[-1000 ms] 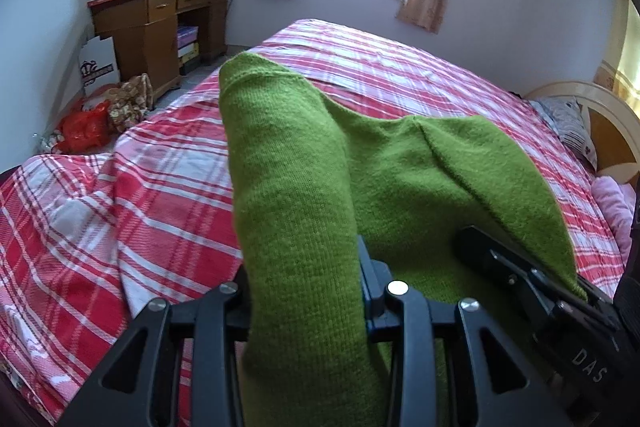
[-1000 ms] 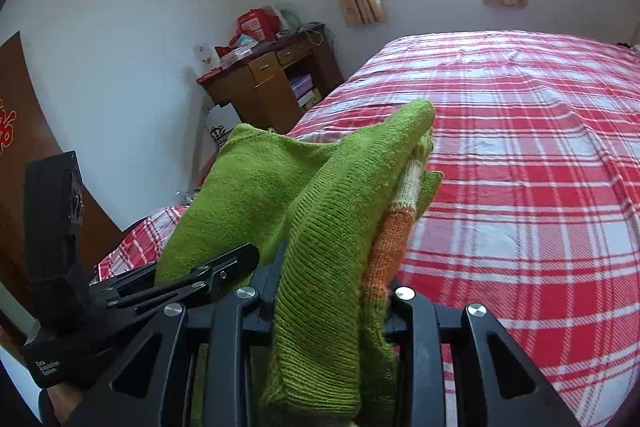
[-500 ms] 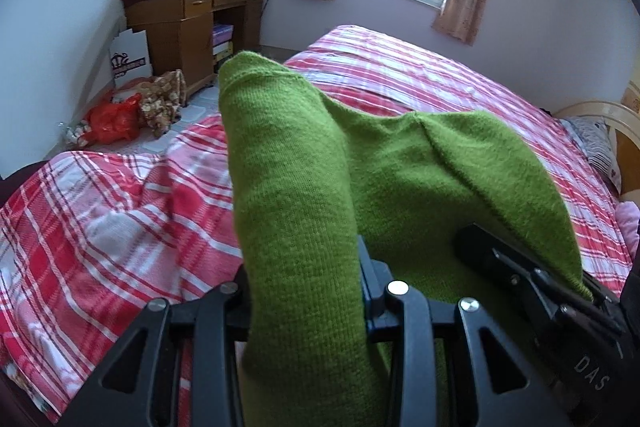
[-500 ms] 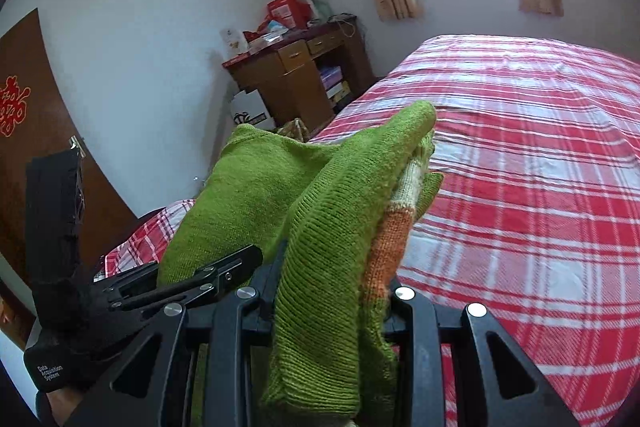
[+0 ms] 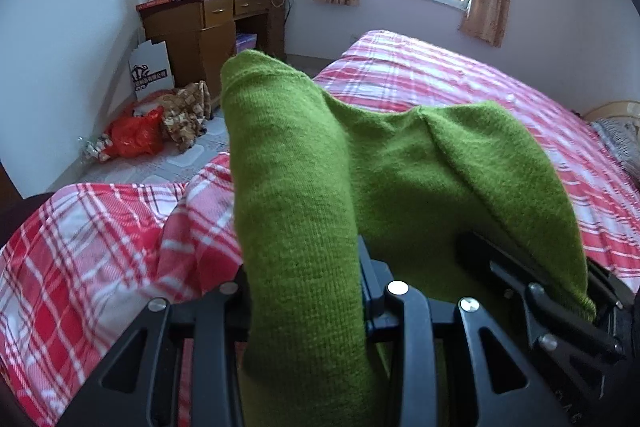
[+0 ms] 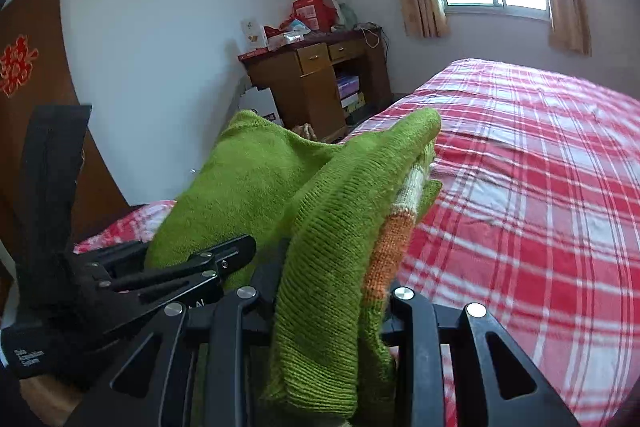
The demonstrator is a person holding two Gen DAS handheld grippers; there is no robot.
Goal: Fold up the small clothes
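In the left wrist view, the left gripper (image 5: 306,291) is pinching a thick bunched fold of the green knit garment (image 5: 400,167) between its fingers, and the cloth is hanging in the air above the red plaid bed (image 5: 460,83). The right gripper (image 5: 532,291) is showing at the lower right under the same cloth.

In the right wrist view, the right gripper (image 6: 332,307) is pinching another fold of the green knit garment (image 6: 256,183), with an orange and white band showing. The left gripper (image 6: 208,263) is gripping alongside. Judging by this, folding is only midway: the garment is not yet lying flat on the bed (image 6: 540,187). No container is holding clothes.
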